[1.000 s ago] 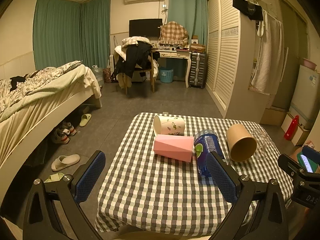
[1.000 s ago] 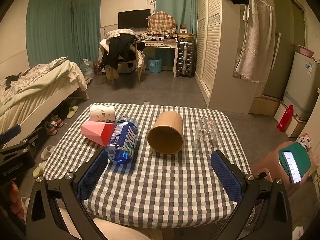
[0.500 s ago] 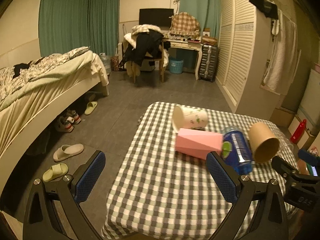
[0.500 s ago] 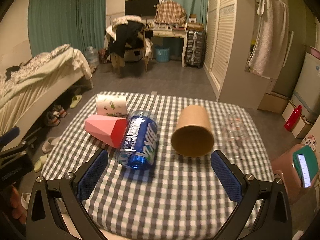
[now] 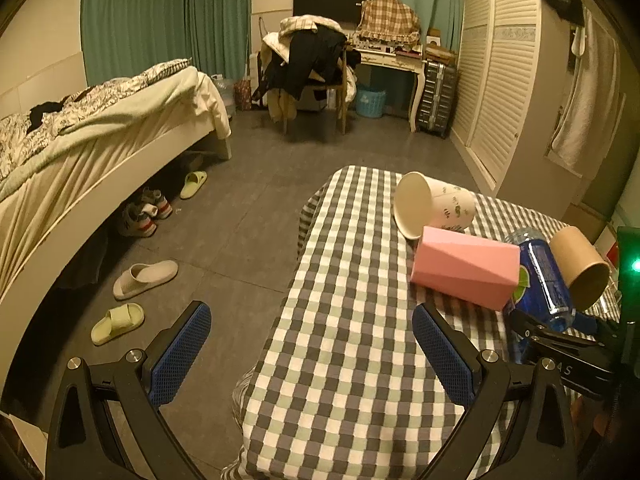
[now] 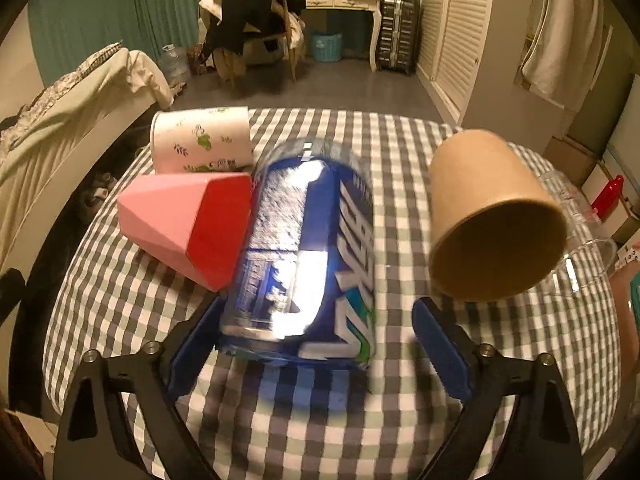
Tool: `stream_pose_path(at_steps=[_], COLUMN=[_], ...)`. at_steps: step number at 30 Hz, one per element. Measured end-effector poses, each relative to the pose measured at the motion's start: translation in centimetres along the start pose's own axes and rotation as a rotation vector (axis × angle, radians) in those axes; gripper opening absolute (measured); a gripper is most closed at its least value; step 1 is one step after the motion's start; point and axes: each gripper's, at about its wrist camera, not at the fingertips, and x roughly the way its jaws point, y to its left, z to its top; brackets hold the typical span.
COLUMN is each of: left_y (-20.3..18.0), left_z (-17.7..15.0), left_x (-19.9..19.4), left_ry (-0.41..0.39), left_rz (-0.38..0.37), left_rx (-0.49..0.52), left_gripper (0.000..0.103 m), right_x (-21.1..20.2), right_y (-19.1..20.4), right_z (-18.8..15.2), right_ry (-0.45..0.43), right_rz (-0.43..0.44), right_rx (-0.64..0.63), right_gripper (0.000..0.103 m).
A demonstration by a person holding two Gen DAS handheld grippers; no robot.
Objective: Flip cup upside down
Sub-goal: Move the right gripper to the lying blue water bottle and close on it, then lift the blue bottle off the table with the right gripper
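Evidently the right gripper (image 6: pixel 316 344) gaped astride the blue cup (image 6: pixel 308 256), lying ready for gripping; the left gripper (image 5: pixel 312 354) idled, jaws apart, off the bench (image 5: pixel 348 360).

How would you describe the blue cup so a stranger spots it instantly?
On the checkered table, five cups lie on their sides in a row. The blue cup is in the middle, between the pink faceted cup and the brown paper cup. Only it is glossy blue with white lettering.
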Motion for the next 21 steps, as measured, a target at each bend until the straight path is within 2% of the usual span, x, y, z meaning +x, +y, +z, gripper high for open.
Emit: stream_pose_path(at_steps=[2,11,16,21], left_y=[0.1,-0.1,-0.8,-2.0], left_z=[0.0,-0.4,-1.3,-2.6], left_x=[0.0,-1.7,-3.4,-5.2], left_ry=[0.004,-0.013,-0.017,-0.021], left_rz=[-0.001,-0.042,-0.076,-0.088], left_rx=[0.001,0.006,0.021,0.079], left_gripper=[0.103,0.103,0.103,0.103], right_x=[0.2,-2.5,-4.9,-6.5], right_y=[0.2,0.0,0.0,-0.1], right_z=[0.0,-1.8,-4.1,-7.1], right_ry=[0.01,0.014,0.011,0.022], right_rz=[-0.01,-0.042,-0.06,-0.055], right_rx=[-0.017,-0.026,-0.029,-0.018], right_gripper=[0.069,0.069,0.069,0.069])
